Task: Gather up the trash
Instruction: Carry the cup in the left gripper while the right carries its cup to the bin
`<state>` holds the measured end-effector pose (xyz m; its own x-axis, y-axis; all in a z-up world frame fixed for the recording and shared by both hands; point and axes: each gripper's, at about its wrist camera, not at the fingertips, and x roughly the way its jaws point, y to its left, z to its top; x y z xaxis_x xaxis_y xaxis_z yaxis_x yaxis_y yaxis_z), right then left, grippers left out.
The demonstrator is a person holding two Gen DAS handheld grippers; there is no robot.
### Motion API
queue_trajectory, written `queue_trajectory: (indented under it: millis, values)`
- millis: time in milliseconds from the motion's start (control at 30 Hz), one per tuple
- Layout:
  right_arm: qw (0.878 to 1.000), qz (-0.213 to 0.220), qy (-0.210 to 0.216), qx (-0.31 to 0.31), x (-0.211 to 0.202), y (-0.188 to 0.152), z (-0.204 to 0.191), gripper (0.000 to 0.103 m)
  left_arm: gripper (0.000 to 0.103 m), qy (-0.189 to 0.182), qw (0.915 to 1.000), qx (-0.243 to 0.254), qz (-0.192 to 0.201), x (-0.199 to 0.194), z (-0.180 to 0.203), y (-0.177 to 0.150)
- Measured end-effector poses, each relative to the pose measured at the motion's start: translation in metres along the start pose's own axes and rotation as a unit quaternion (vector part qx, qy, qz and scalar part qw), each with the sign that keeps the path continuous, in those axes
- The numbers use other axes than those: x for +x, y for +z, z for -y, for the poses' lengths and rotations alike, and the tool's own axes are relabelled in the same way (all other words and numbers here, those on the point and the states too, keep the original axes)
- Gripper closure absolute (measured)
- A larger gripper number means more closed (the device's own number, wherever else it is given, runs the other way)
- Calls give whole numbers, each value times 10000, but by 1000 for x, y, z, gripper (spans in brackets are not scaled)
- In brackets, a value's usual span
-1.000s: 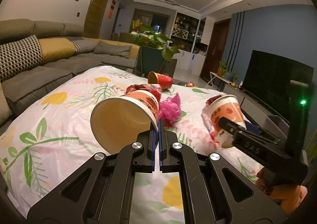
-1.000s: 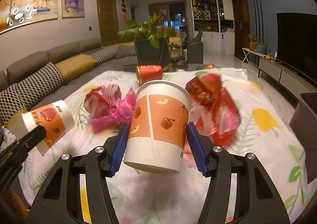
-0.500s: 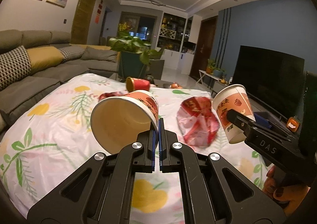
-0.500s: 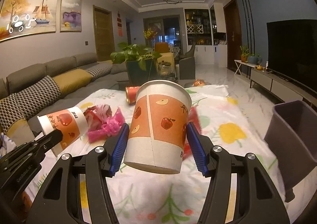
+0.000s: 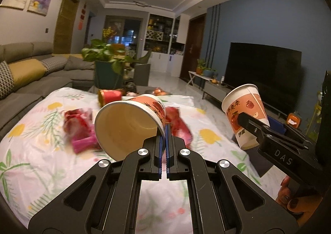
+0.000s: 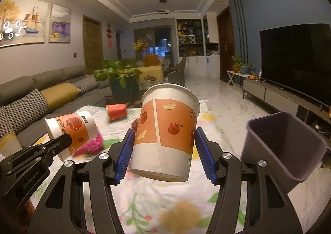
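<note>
over the floral cloth (image 6: 144, 196), two tongs hold two paper cups (image 6: 165, 136).

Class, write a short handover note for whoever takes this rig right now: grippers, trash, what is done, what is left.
Left gripper: shut on the rim of a tilted paper cup.
Right gripper: shut around an upright cup.
Purple bin: right of the table, looks empty.
Done: both cups lifted.
Left: drop both in the bin, then the red can, pink wrapper and red wrapper on the tablecloth.
</note>
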<state>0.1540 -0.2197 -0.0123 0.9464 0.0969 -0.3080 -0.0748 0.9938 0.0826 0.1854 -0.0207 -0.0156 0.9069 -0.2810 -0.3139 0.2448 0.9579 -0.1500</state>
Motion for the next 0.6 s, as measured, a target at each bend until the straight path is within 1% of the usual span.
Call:
queue_trajectory:
  millis: [333,600]
  values:
    - [9988,144,-457,109,-13,5,45,45,101,-419,9987,306,27,19,51,10]
    - [9952,256,-927,195,-23,9,86,45,101,-848,9950,513,99,38,96,19]
